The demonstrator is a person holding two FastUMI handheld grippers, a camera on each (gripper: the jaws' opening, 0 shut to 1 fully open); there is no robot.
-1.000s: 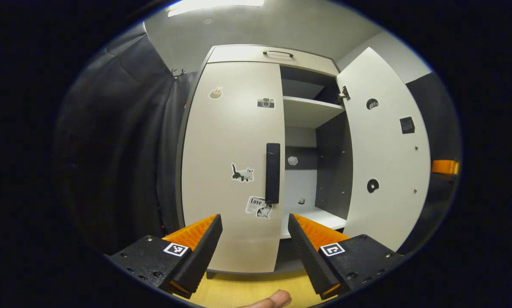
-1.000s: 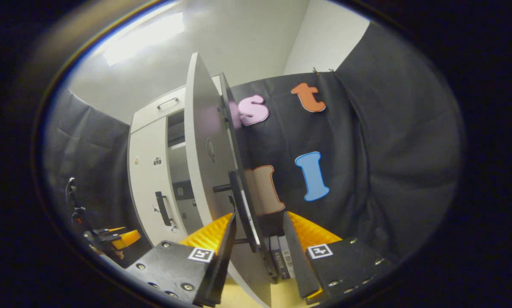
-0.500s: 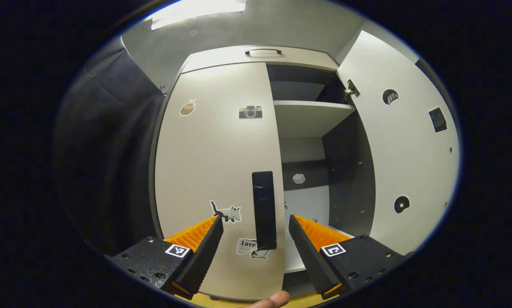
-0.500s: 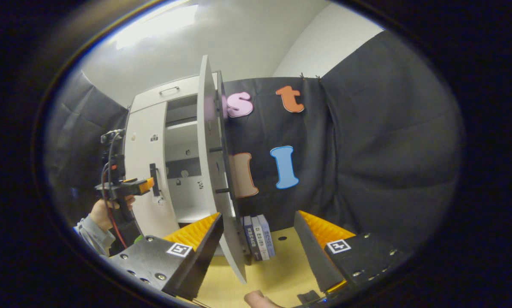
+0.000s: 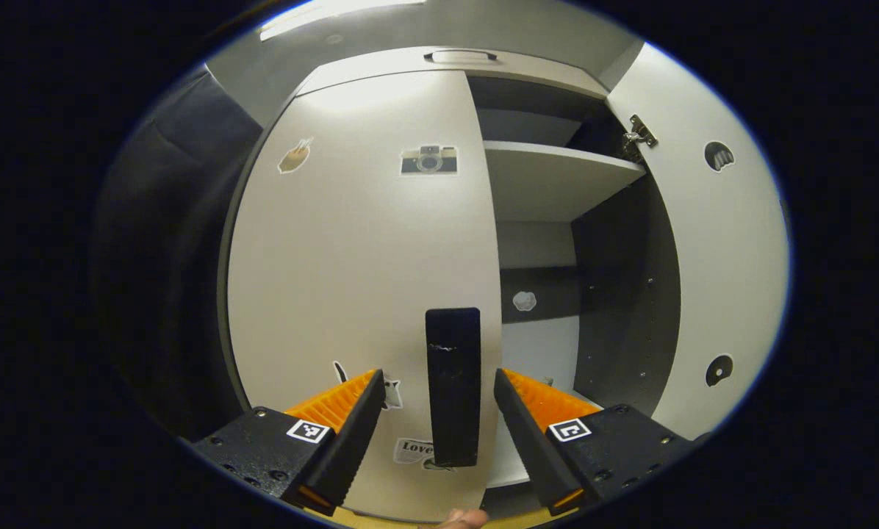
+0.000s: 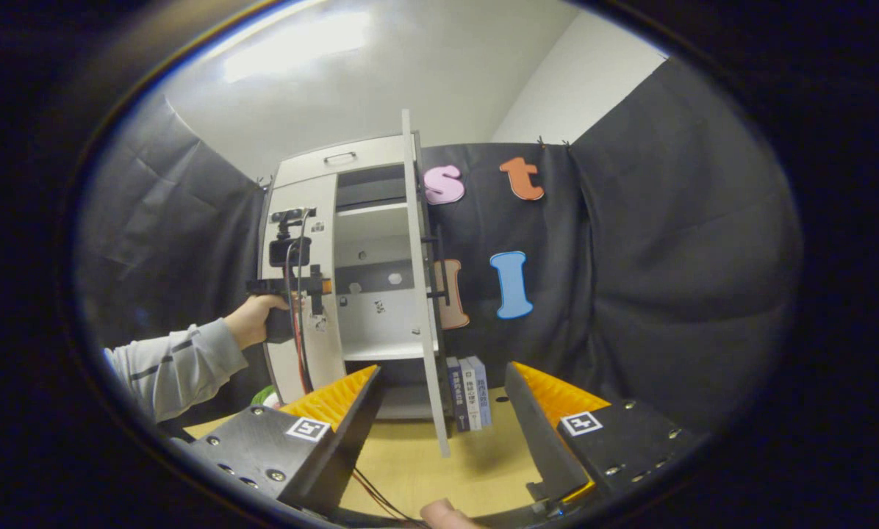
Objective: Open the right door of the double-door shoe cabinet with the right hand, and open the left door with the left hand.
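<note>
On the far side of the table [image 6: 417, 470], the shoe cabinet [image 6: 366, 158] stands with its right door [image 6: 421, 294] swung wide and its left door [image 5: 359, 257] closed. The left tongs [image 5: 439, 411] gape around that door's black handle [image 5: 452, 386], not touching; the right tongs [image 6: 443, 411] hang open, well back, holding nothing.

Recording booth: black cloth wall [image 6: 667, 242], cabinet [image 6: 303, 176]
</note>
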